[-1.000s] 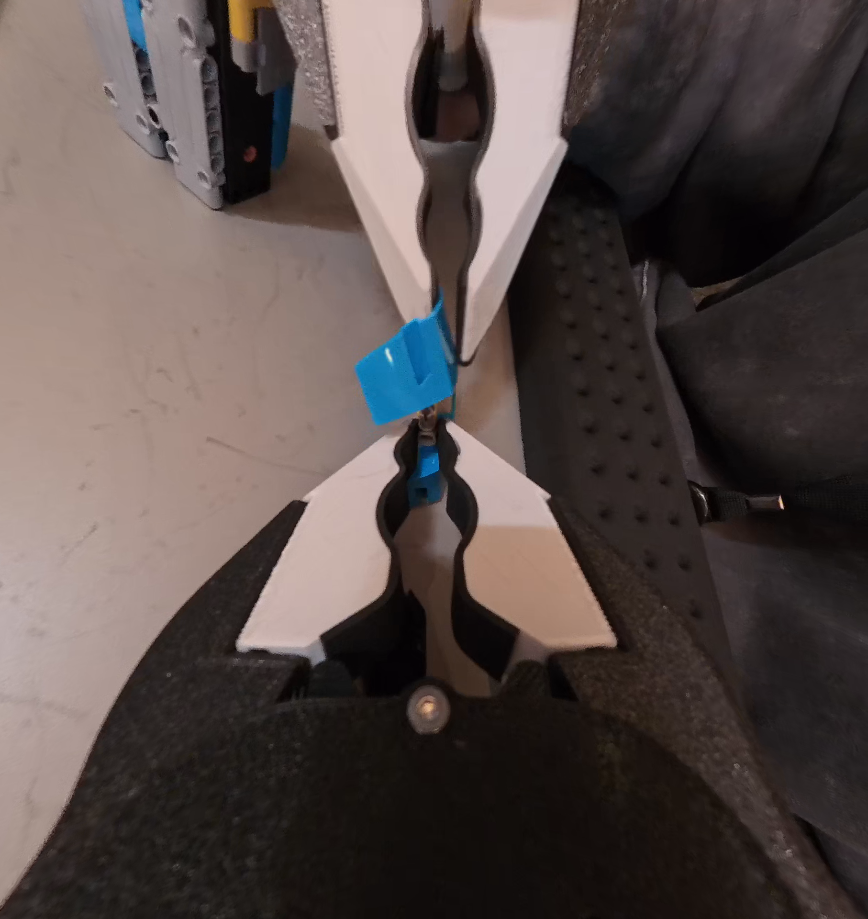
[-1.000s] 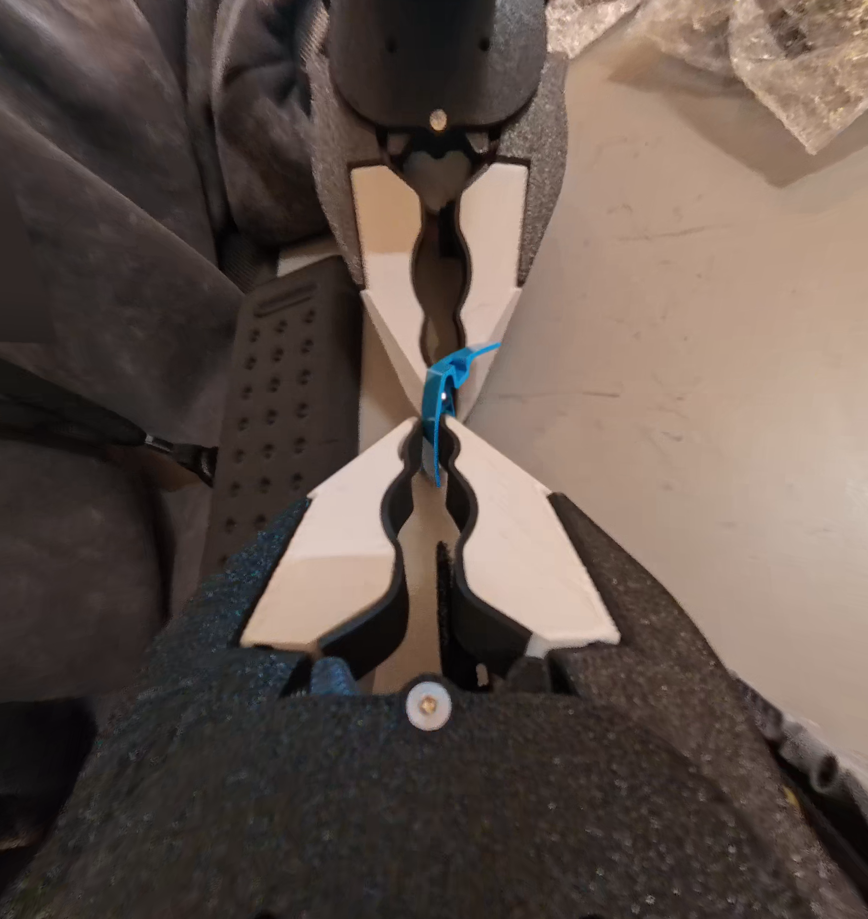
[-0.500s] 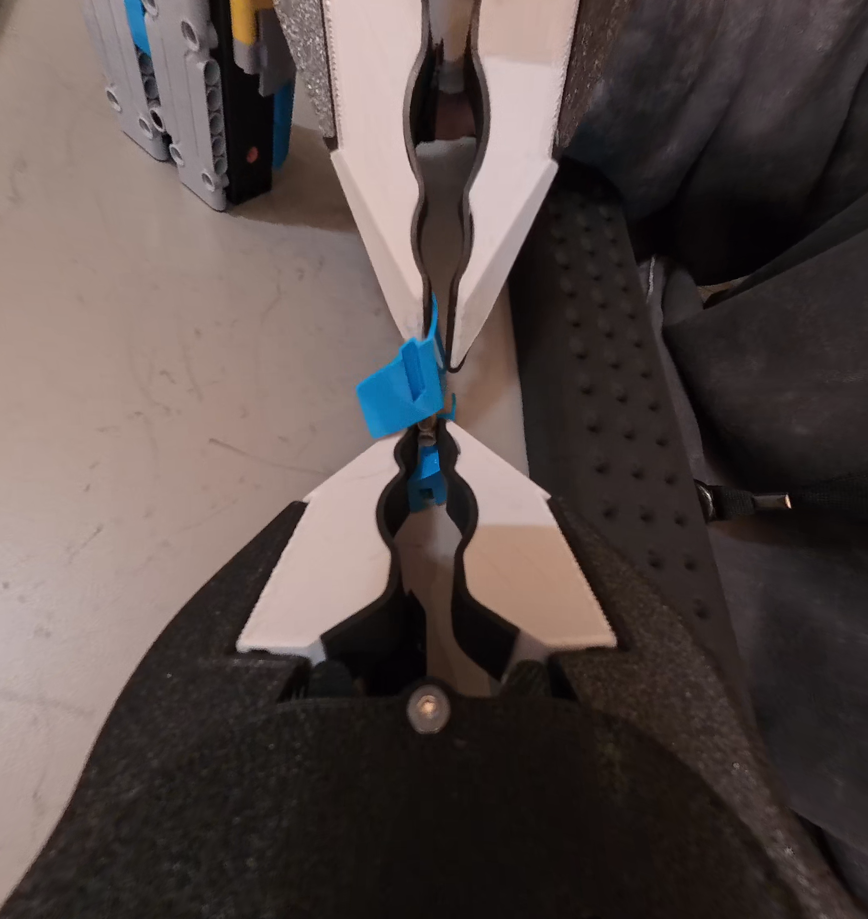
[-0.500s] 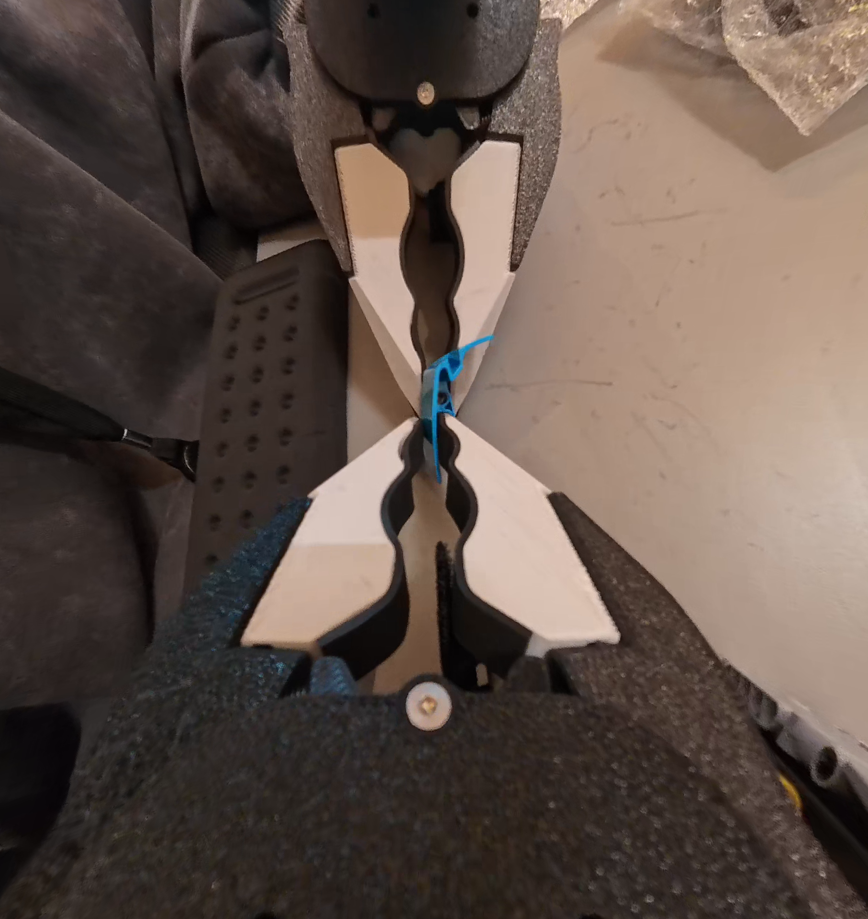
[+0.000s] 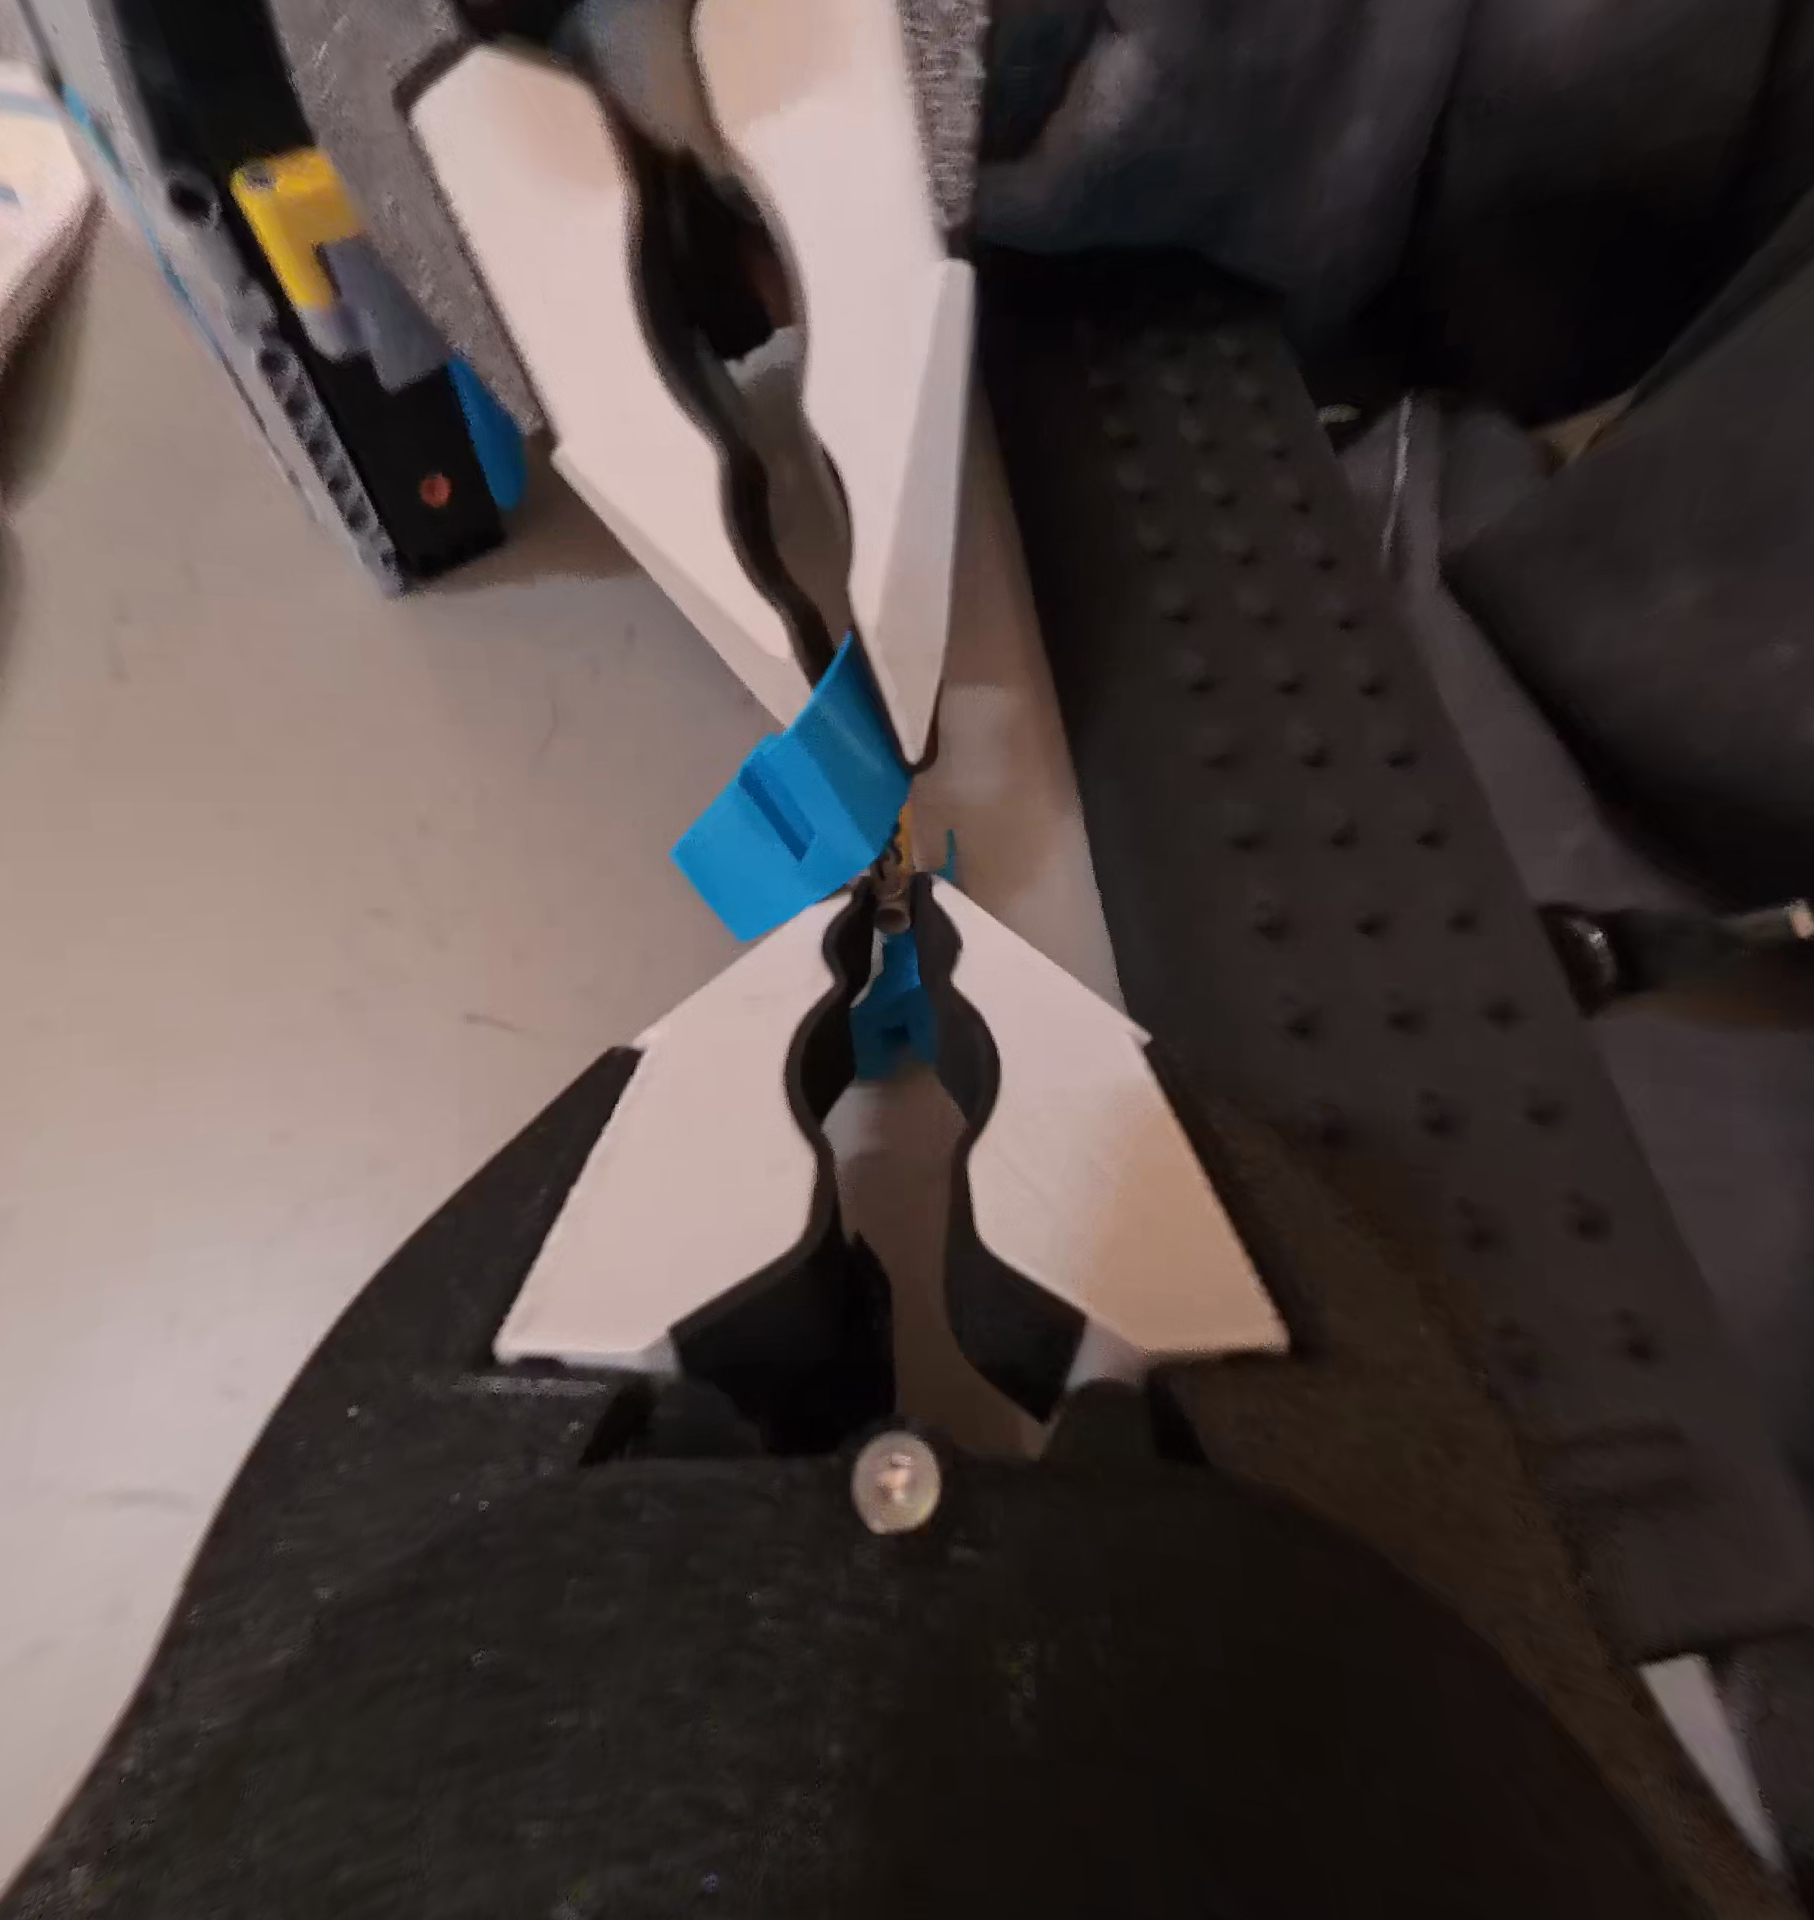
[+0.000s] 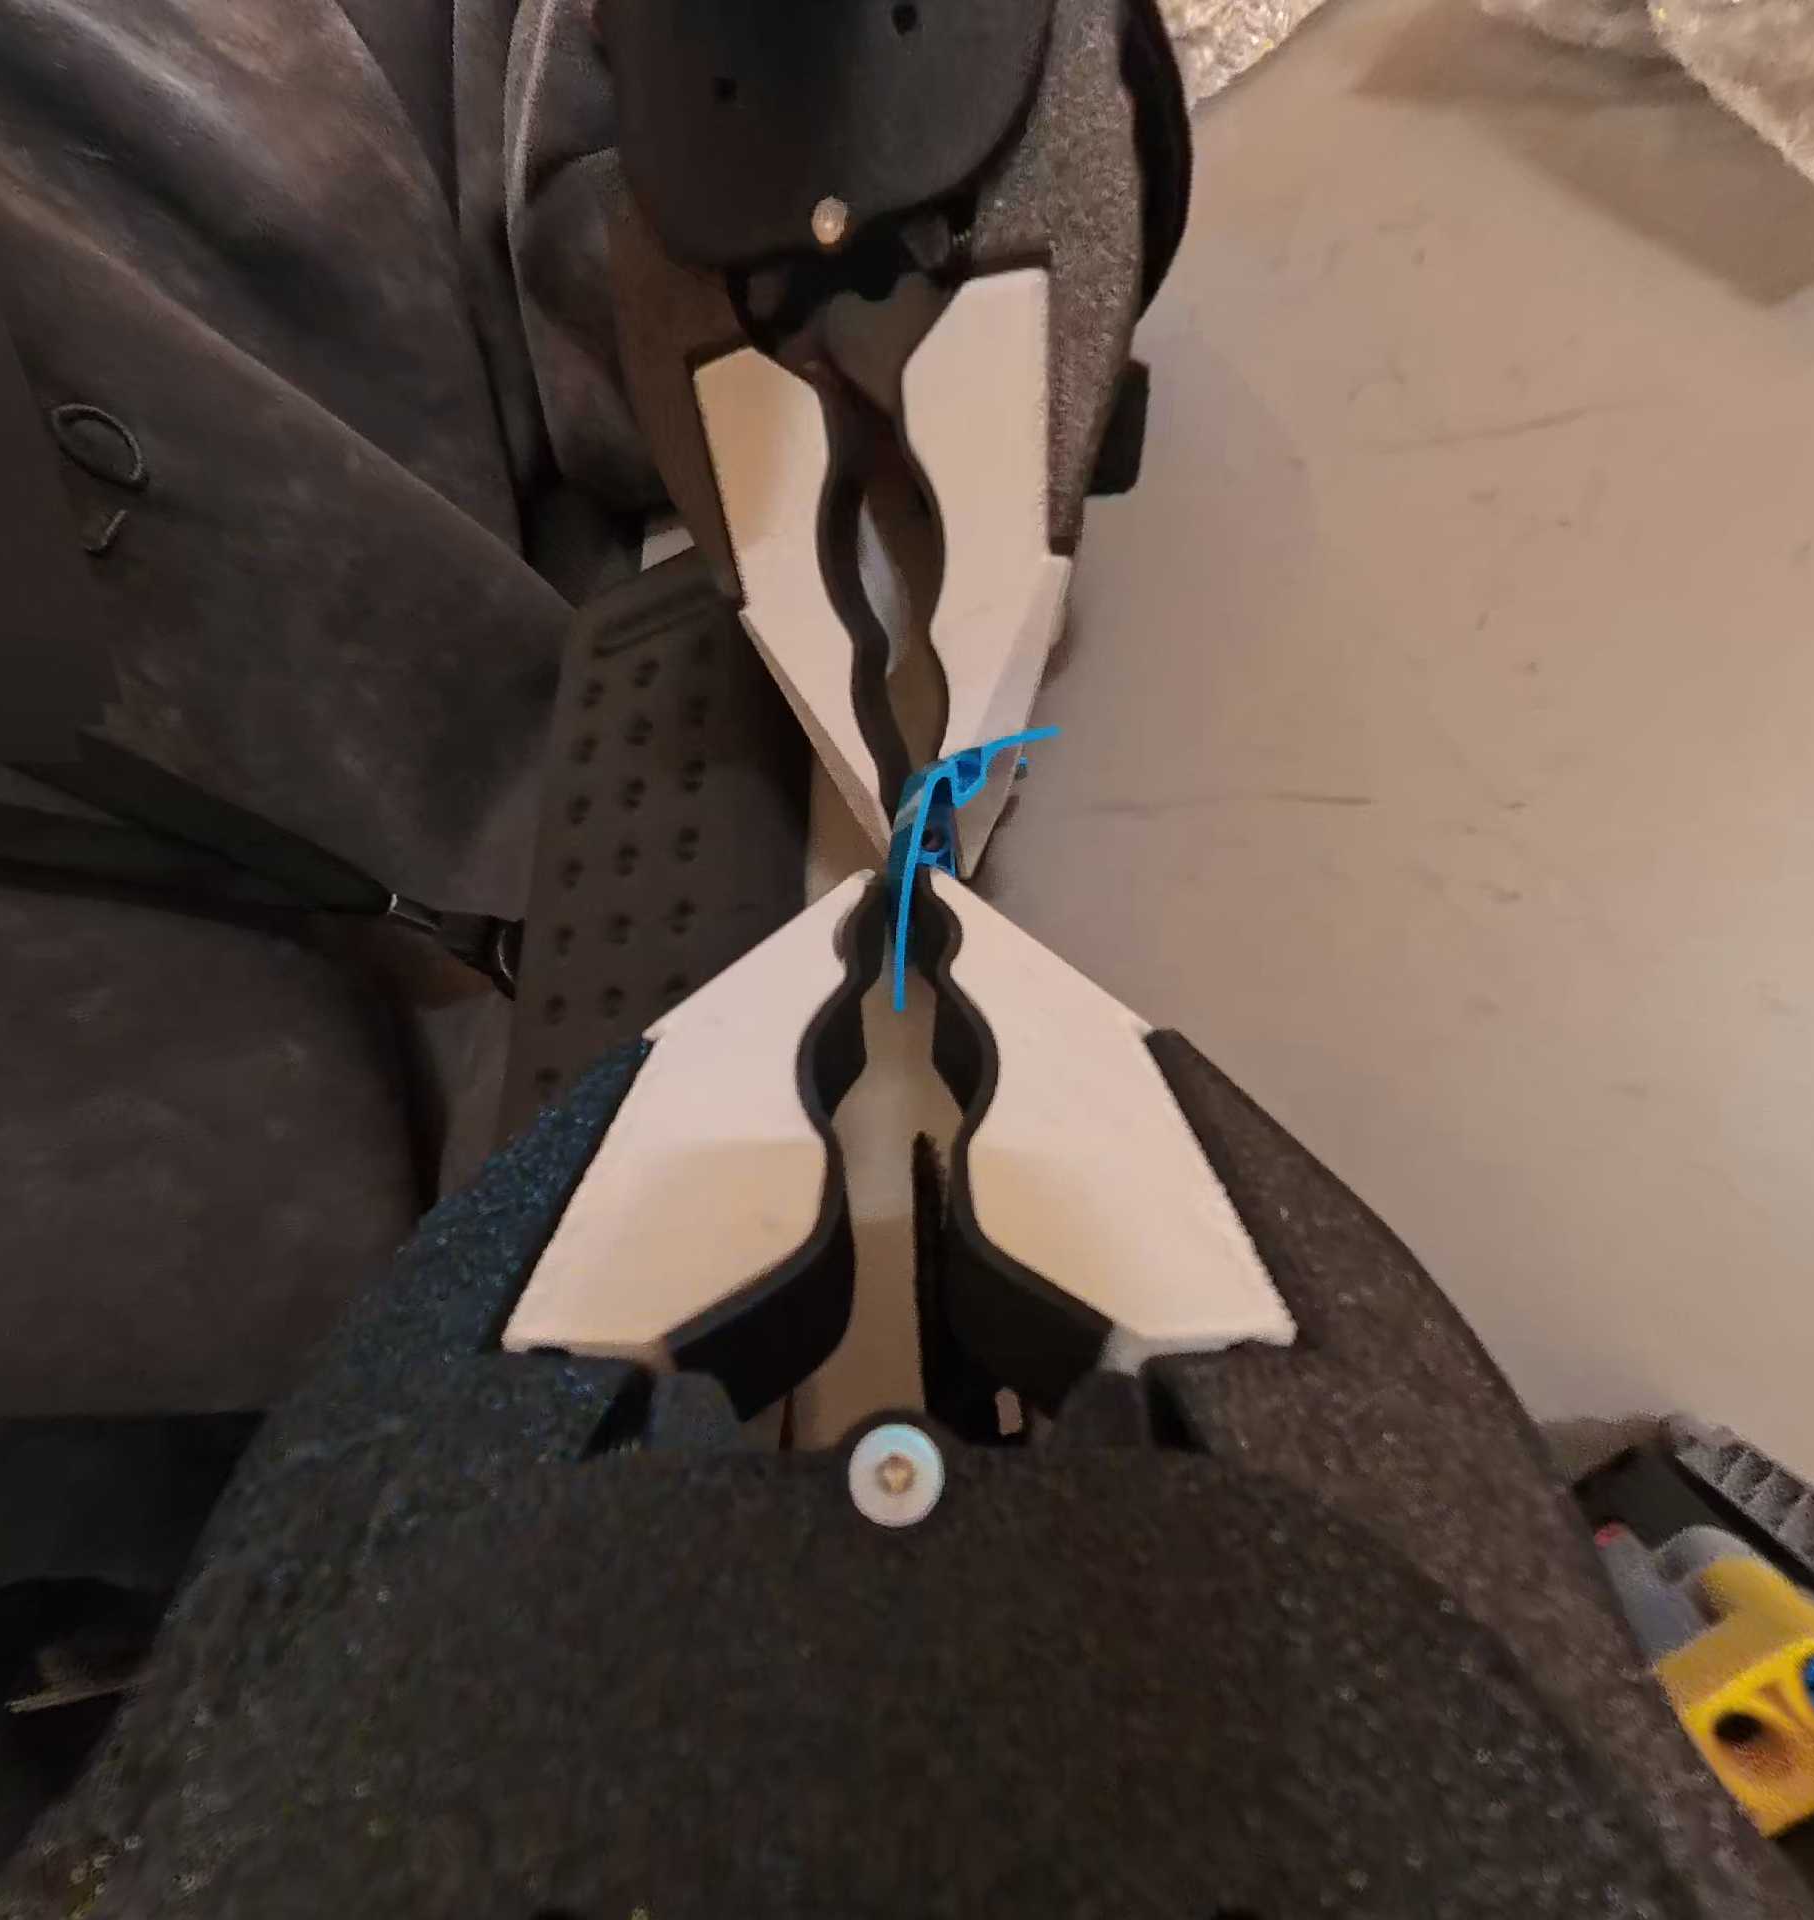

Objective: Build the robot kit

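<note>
My two grippers meet tip to tip above a beige table [image 5: 259, 883]. My left gripper [image 5: 895, 902] is shut on a small blue plastic piece [image 5: 892, 1023] with a little metal pin at its tip. My right gripper [image 6: 908, 883] is shut on a thin blue plastic clip [image 6: 918, 862], which shows as a flat blue tab [image 5: 794, 826] in the left wrist view. The two blue parts touch between the fingertips. In each view the other gripper comes in from the top: the right one [image 5: 887, 727] and the left one [image 6: 929, 805].
A block of grey, black, yellow and blue building-toy parts [image 5: 363, 416] stands at the back left; it also shows in the right wrist view [image 6: 1755, 1662]. A black perforated strap [image 5: 1298, 831] and dark clothing [image 5: 1609, 312] of the person lie alongside. Crinkled plastic wrap [image 6: 1713, 83] lies at the far corner. My two grippers' fingertips are within a few centimetres of each other. The black perforated strap [image 5: 1298, 831] is about 9 cm from my left fingertips. The right camera catches it too, in the right wrist view [image 6: 641, 991].
Both grippers stay shut on the blue parts. The right gripper has tilted, and the blue tab has turned with it. The toy block now sits lower in both views.
</note>
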Demonstrator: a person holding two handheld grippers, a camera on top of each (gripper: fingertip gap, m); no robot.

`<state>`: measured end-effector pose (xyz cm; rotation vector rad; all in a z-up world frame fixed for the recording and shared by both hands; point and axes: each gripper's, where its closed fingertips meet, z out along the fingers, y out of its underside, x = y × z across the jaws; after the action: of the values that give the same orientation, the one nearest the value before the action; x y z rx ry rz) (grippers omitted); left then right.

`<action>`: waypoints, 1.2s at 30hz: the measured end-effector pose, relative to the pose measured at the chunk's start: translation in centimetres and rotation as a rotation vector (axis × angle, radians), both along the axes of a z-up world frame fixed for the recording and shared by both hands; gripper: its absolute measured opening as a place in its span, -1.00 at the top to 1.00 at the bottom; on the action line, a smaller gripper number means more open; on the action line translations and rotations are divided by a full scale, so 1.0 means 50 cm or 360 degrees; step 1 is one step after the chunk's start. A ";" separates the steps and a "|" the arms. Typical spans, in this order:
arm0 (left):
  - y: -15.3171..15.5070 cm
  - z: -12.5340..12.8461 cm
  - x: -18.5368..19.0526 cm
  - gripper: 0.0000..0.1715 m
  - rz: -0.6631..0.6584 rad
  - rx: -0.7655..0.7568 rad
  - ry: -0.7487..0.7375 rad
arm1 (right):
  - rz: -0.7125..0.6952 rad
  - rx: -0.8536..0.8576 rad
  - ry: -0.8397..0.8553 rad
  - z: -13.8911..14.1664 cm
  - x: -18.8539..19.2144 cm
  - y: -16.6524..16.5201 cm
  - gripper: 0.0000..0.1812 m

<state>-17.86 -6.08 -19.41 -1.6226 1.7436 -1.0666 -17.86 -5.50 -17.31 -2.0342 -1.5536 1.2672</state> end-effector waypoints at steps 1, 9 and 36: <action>-0.003 0.002 0.001 0.93 -0.0025 0.0093 -0.0016 | 0.0001 0.0031 0.0006 0.002 0.000 -0.003 0.95; -0.002 0.006 0.011 0.94 0.0036 -0.0010 -0.0027 | -0.0043 0.0585 -0.0182 -0.002 0.008 -0.011 0.95; -0.048 0.001 0.018 0.94 -0.0107 -0.0142 0.0007 | 0.0019 0.0437 -0.0043 -0.012 0.014 -0.049 0.95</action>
<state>-16.97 -8.46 -19.38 -1.6306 1.7877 -1.1888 -17.14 -7.93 -17.93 -1.8773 -1.6516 0.9721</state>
